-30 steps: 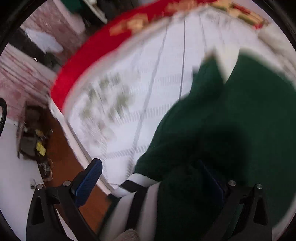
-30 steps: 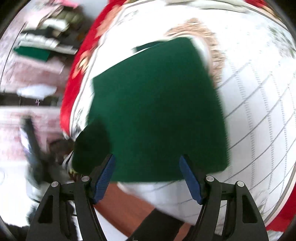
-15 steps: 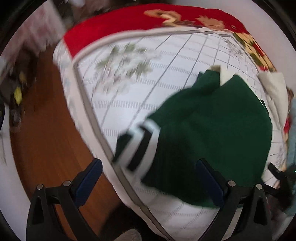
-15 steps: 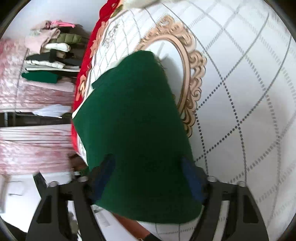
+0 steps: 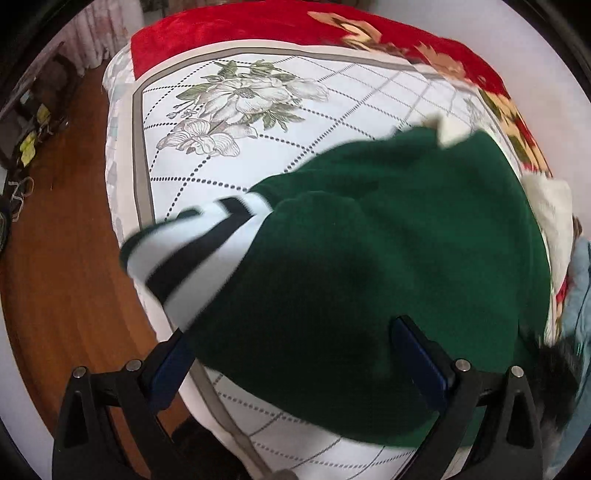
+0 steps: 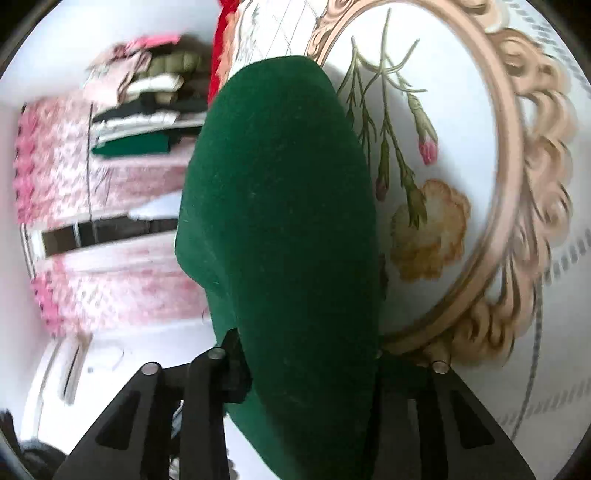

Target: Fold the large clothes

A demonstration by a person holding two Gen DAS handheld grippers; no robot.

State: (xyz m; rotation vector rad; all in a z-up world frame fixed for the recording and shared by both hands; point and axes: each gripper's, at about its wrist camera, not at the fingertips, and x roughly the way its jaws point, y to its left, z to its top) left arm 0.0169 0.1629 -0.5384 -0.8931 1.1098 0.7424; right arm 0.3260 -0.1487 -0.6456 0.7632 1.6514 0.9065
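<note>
A dark green sweater [image 5: 388,251] with a white and black striped cuff [image 5: 192,243] lies on the white floral bed cover [image 5: 236,122]. My left gripper [image 5: 295,362] is open, its blue pads [image 5: 417,354] wide apart over the sweater's near edge. In the right wrist view the green sweater [image 6: 280,221] hangs raised in front of the camera. My right gripper [image 6: 306,373] has its fingers close together with the green cloth between them, and the fingertips are hidden by the fabric.
A red blanket [image 5: 258,26] borders the bed's far side. Wooden floor [image 5: 55,240] lies left of the bed. A pile of folded clothes [image 6: 147,103] and pink curtains [image 6: 103,288] show beyond the bed. A white garment [image 5: 550,210] lies at right.
My right gripper has closed on the sweater's edge and lifted it, so the cloth now fills its view. My left gripper has drawn back and let the sleeve fall onto the bed.
</note>
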